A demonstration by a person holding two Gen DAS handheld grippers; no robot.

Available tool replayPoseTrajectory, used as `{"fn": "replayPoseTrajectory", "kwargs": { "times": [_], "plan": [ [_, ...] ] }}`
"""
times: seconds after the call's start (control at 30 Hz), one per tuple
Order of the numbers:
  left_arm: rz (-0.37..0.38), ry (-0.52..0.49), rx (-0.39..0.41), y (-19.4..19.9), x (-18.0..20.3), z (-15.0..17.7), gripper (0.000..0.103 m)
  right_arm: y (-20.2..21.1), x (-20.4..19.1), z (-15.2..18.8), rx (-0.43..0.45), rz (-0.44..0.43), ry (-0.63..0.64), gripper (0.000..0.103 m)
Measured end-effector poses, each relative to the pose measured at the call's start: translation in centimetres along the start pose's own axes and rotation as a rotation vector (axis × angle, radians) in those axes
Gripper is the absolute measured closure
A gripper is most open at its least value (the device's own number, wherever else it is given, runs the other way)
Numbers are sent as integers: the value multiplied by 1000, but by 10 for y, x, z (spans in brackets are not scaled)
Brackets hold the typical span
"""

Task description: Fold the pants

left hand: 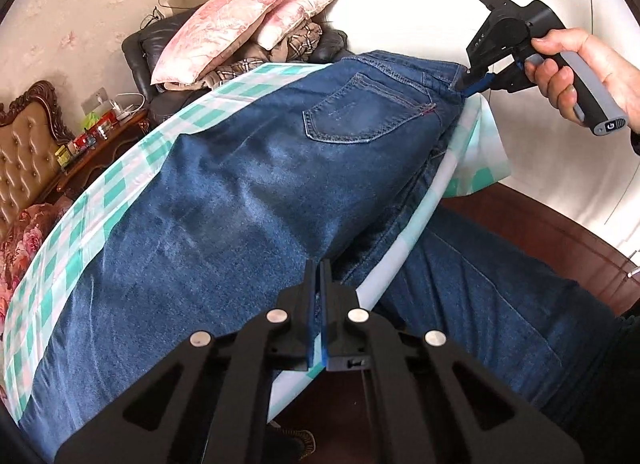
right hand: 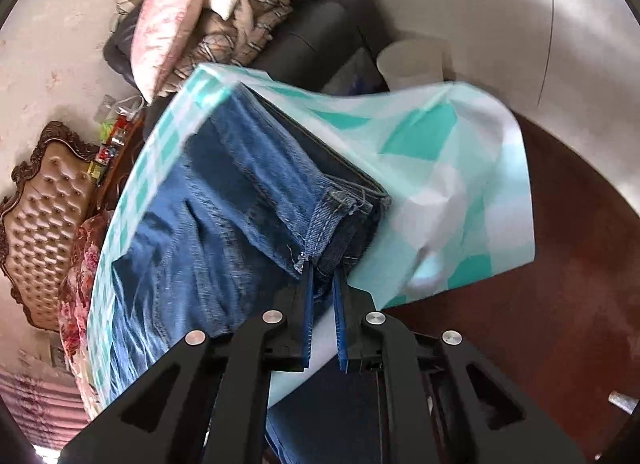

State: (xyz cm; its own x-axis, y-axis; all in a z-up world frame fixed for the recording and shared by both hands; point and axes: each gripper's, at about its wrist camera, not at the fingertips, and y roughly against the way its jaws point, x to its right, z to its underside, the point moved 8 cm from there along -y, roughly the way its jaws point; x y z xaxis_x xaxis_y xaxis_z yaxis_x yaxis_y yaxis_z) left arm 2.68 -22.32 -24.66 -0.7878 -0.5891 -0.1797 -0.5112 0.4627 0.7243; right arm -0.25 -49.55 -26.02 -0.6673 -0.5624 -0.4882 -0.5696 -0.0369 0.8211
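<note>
Blue denim pants (left hand: 248, 192) lie on a table covered with a green-and-white checked cloth (left hand: 120, 184), back pocket up, one leg hanging over the near edge (left hand: 480, 304). My left gripper (left hand: 319, 268) is shut on the denim at the crotch seam by the table edge. My right gripper (left hand: 468, 82) pinches the waistband corner at the far end. In the right wrist view the right gripper (right hand: 322, 270) is shut on the waistband corner of the pants (right hand: 224, 200), with the cloth (right hand: 440, 184) draping to the right.
A black chair piled with pink pillows (left hand: 240, 24) and plaid clothes stands behind the table. A wooden side table with bottles and cables (left hand: 100, 132) and a tufted headboard (left hand: 24, 168) are at the left. Dark red floor (right hand: 560, 304) lies below.
</note>
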Motion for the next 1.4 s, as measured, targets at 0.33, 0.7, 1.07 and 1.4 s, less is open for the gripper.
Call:
{"fn": "replayPoseTrajectory", "kwargs": {
  "times": [0.33,0.7,1.07,1.4],
  "plan": [
    [7,15,-11,-5,-1,6,102,10,18,-13,20,1,-62,64],
    [14,28,-19,-9,0,11,102,0,11,-25,32,-23,-59,77],
    [54,53,-27,-9,8,19,85,4,-1,-26,155,206,170,85],
    [-273,687,3,48,-196,94,57,61,-32,-30,448,461,339,34]
  ]
}}
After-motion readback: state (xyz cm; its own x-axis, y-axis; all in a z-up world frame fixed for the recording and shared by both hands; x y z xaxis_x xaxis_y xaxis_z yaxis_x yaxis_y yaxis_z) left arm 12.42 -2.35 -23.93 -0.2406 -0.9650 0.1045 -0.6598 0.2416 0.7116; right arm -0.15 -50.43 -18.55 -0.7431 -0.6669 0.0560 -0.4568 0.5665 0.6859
